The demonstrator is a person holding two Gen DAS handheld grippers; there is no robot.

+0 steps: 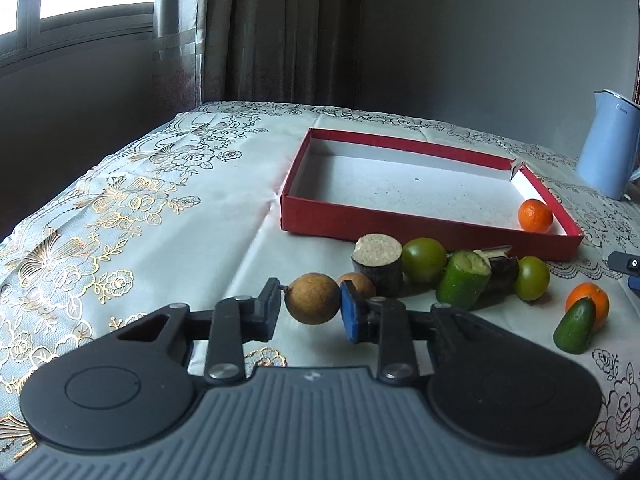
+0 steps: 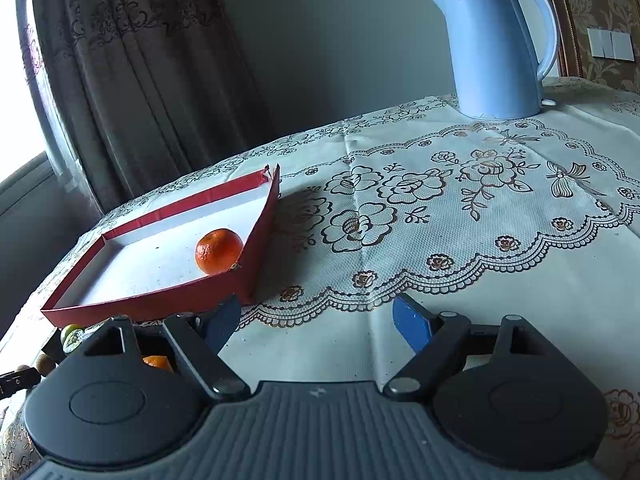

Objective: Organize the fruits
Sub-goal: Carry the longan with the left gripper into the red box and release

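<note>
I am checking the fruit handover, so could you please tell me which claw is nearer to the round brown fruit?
Left. The left claw is shut on the round brown fruit, pads pressing both its sides. The right claw stands open over bare tablecloth beside the red tray, well away.

From the left gripper (image 1: 310, 300), the cloth toward nine and eleven o'clock lies bare and passable. At one to three o'clock a tight cluster blocks the way: a second brown fruit (image 1: 357, 283), a dark cut stub (image 1: 378, 264), green tomatoes (image 1: 424, 259) and a cucumber piece (image 1: 463, 278), with the red box (image 1: 420, 229) wall just behind. Ahead of the right gripper (image 2: 316, 322), twelve to three o'clock is open tablecloth as far as the kettle (image 2: 496, 46), while the box corner stands near at eleven.
</note>
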